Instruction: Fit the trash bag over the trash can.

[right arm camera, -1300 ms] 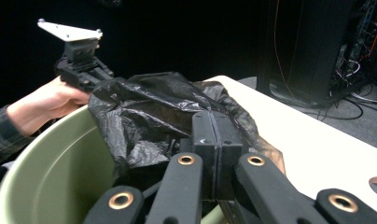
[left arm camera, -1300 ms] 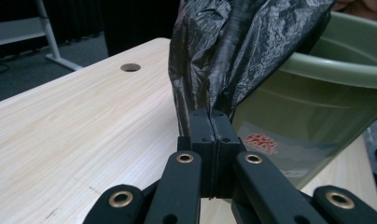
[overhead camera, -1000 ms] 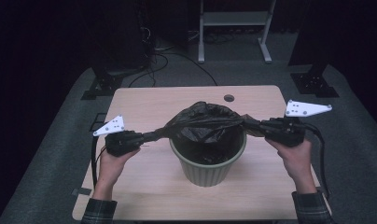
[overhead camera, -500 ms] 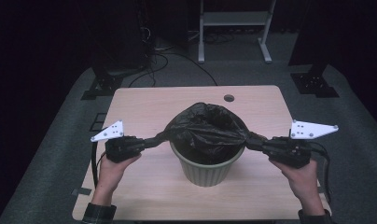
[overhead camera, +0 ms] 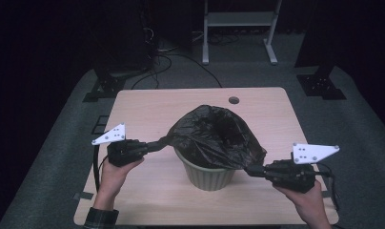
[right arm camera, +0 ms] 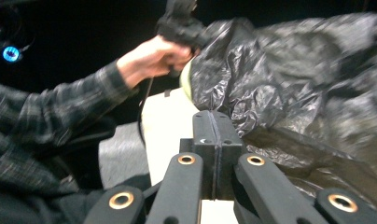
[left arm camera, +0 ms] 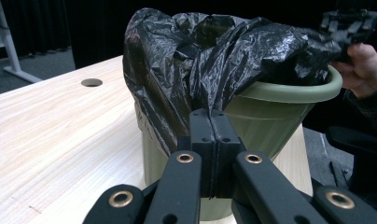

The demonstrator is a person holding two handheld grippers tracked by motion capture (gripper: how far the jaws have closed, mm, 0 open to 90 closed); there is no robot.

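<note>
1. High view: the person is stretching a black bin bag [overhead camera: 212, 138] over a green bin [overhead camera: 207, 174] standing mid-table [overhead camera: 147, 102]. The left gripper [overhead camera: 158, 144] is pinching the bag's edge just off the bin's left rim, jaws clenched on the plastic. The right gripper [overhead camera: 251, 170] is clamping the opposite edge low on the bin's near-right side, and the film is running taut between the two sets of tongs. The bag is sitting in and over the bin, bunched at the back.

2. Left gripper view: the jaws are standing pressed together with the bag [left arm camera: 210, 60] gathered right at their tips, the bin [left arm camera: 270, 114] just beyond them. On the far side the bare rim is showing under the plastic, and the other hand [left arm camera: 361, 65] is working there.

3. Right gripper view: the picture is blurred, but the jaws are reading as shut with the black film [right arm camera: 289, 79] meeting their tips. Beyond them the left hand [right arm camera: 151, 58], in a checked sleeve [right arm camera: 51, 116], is holding its own gripper at the bag's far edge.

4. Doing this well, by my judgement: both grips should be holding firm while the right tongs carry the edge out past the rim and down, hooking it under the lip. Pulling too hard risks tearing the thin film or tipping the light bin toward the tongs.
</note>
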